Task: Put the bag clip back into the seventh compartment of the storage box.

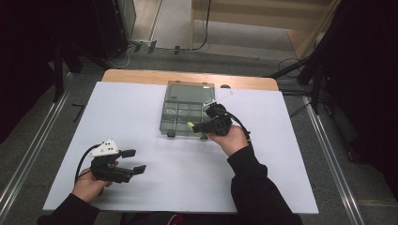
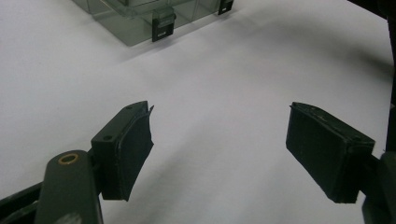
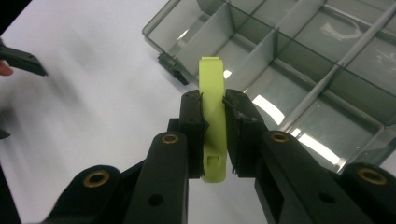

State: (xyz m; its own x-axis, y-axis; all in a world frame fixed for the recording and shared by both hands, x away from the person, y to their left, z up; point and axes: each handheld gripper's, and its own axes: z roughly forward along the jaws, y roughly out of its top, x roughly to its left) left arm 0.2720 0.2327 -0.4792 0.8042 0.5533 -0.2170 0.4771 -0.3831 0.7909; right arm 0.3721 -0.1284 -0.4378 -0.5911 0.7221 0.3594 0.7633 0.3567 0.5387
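Observation:
A clear grey compartment box lies open at the table's far middle, its lid folded back. My right gripper hovers at the box's near right corner, shut on a flat yellow-green plastic piece that stands on edge between the pads. In the right gripper view the piece's tip reaches over the box's front compartments. My left gripper rests low at the near left of the table, jaws wide open over bare white surface, nothing between its pads. The box's front latches show far ahead of it.
The white table top has a wooden strip along its far edge. Metal rails run along the floor on both sides, with cables and dark stands behind the table. The box compartments I can see hold nothing.

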